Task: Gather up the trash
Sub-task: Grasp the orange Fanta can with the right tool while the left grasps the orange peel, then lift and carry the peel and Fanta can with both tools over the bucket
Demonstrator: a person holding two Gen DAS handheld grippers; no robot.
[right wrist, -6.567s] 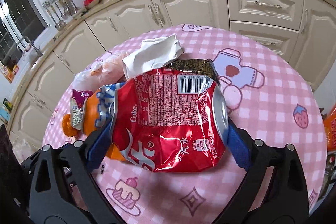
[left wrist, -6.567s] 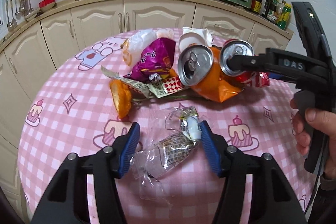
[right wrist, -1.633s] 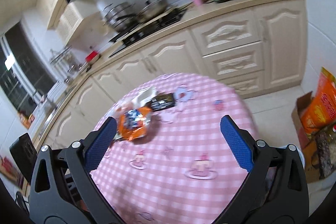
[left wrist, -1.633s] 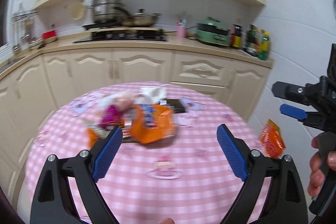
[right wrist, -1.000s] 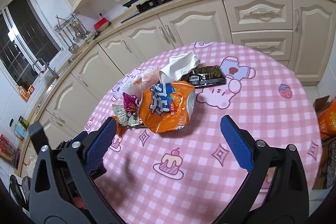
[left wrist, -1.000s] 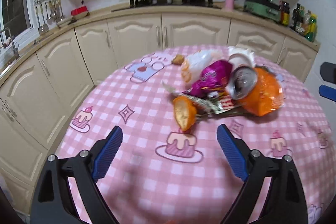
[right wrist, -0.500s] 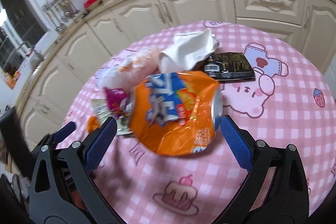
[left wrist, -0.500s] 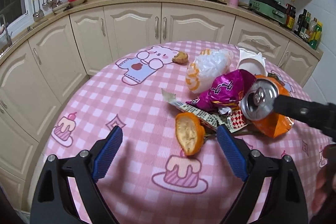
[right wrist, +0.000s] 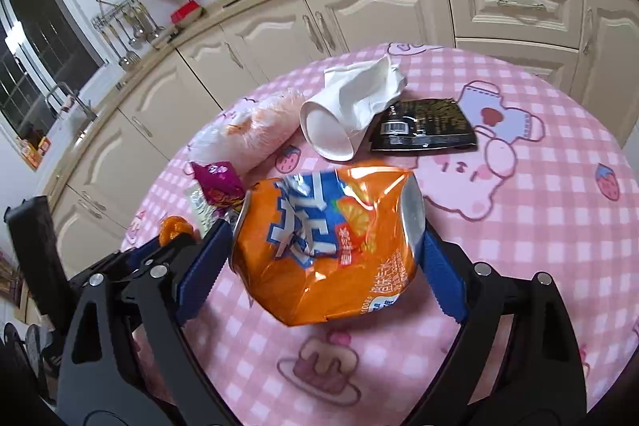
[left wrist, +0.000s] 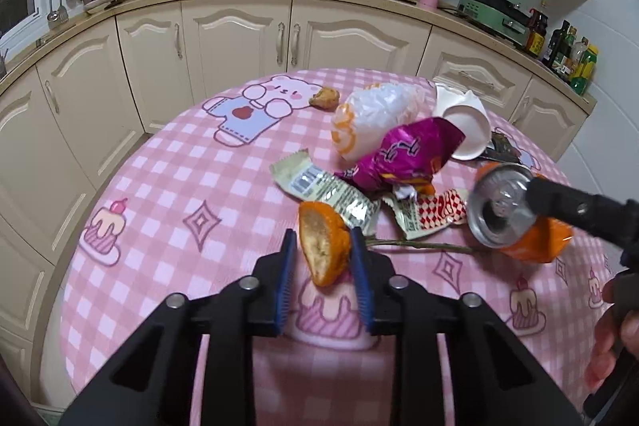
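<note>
An orange peel (left wrist: 321,246) lies on the pink checked table (left wrist: 179,186). My left gripper (left wrist: 322,232) is closing around it, and both blue pads touch its sides. A crushed orange soda can (right wrist: 327,246) lies on its side between the pads of my right gripper (right wrist: 326,228). Those jaws are closing too, one pad at each end of the can. In the left wrist view the same can (left wrist: 499,210) shows its silver top, with a right finger (left wrist: 559,202) across it.
Behind the peel lie a purple wrapper (left wrist: 407,158), a pale green wrapper (left wrist: 323,190), a red-checked wrapper (left wrist: 435,210), a white plastic bag (left wrist: 375,118) and a thin stem (left wrist: 419,246). A crushed paper cup (right wrist: 343,122) and black packet (right wrist: 423,126) sit behind the can. Cabinets ring the table.
My left jaws have narrowed from wide apart onto the orange peel. My right gripper has moved forward and down, so the orange can now sits between its pads.
</note>
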